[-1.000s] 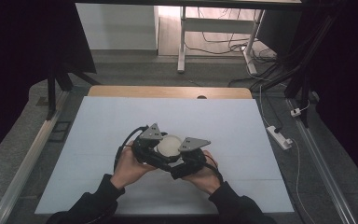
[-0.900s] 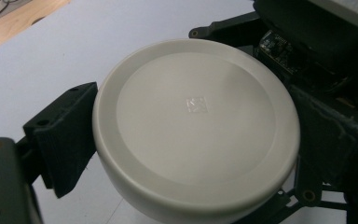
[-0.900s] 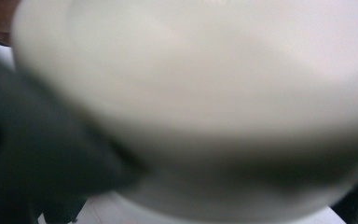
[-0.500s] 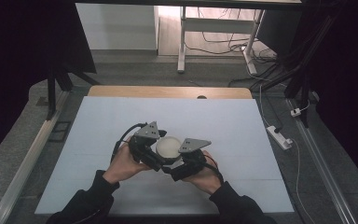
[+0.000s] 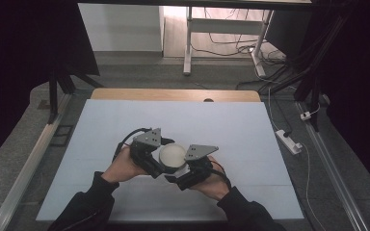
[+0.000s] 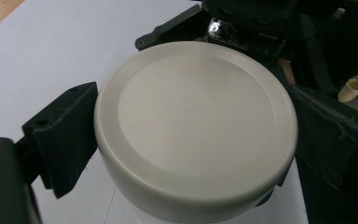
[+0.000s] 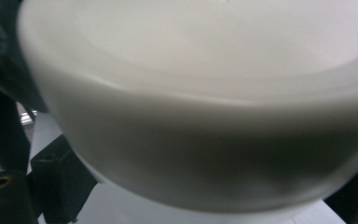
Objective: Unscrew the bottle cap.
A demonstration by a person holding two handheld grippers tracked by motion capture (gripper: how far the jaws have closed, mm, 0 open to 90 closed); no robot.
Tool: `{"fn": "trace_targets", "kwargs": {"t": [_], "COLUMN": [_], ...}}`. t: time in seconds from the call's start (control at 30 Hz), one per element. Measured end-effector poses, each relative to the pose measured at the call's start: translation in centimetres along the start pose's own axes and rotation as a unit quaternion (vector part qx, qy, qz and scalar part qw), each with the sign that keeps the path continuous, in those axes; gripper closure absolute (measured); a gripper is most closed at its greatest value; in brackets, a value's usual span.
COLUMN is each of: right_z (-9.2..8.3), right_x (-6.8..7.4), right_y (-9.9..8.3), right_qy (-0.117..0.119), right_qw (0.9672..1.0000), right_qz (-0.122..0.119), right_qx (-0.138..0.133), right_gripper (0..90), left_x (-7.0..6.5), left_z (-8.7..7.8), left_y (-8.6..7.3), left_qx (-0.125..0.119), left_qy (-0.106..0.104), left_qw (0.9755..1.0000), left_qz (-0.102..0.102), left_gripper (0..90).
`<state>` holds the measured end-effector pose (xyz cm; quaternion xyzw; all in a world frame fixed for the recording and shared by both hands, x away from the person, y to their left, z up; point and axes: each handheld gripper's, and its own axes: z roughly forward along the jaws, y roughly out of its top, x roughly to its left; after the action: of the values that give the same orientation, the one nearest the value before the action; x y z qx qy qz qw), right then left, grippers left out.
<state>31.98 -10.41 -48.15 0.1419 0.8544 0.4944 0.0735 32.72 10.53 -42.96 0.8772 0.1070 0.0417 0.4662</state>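
Lab, black curtains (image 5: pixel 24 43); floor cables (image 5: pixel 231 45), rig table (image 5: pixel 250 130)

White bench (image 5: pixel 250 125) bare far side, left, right: wide open passage all around. Near middle crowded: left claw (image 5: pixel 160 161) and right claw (image 5: pixel 182 169) close together, round white lid (image 5: pixel 172 155) wedged between, no gap for passing through. Left gripper view: lid (image 6: pixel 196 126) spans space between black jaws, jaws against its rim on both sides; other gripper's dark body close behind lid. Right gripper view: lid (image 7: pixel 200 102) blocks way ahead. Forearms close off near edge. Wooden strip (image 5: pixel 173 95) at far edge, flat, no obstacle.
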Motion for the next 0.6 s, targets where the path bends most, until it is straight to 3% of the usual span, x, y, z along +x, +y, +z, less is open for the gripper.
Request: {"fn": "trace_targets", "kwargs": {"t": [0.13,0.23,0.37,0.47,0.53,0.6], "right_z": [0.1,0.1,0.1,0.2,0.3,0.3], "right_x": [-0.2,-0.5,-0.6,-0.7,-0.8,-0.9], "right_y": [-0.1,-0.1,-0.2,-0.2,-0.3,-0.4], "right_qy": [-0.022,-0.038,-0.057,-0.068,-0.070,-0.071], "right_qw": [0.9997,0.9991,0.9979,0.9969,0.9965,0.9963], "right_qz": [0.007,0.016,0.029,0.037,0.042,0.045], "right_qx": [0.007,0.010,0.011,0.016,0.018,0.019], "right_gripper": [6.8,6.8,6.8,6.8,6.8,6.8], "left_x": [-0.2,-0.5,-1.2,-1.8,-2.1,-2.2], "left_z": [0.5,0.9,1.5,2.1,2.5,2.7], "left_y": [0.2,0.5,1.0,1.4,1.6,1.6], "left_qx": [0.005,0.009,0.012,0.026,0.028,0.031], "left_qy": [0.032,0.064,0.106,0.137,0.150,0.154], "left_qw": [0.9992,0.9972,0.9925,0.9883,0.9858,0.9852], "left_qz": [-0.023,-0.038,-0.059,-0.061,-0.070,-0.069], "left_gripper": [7.9,7.9,7.9,7.8,7.8,7.7]}}
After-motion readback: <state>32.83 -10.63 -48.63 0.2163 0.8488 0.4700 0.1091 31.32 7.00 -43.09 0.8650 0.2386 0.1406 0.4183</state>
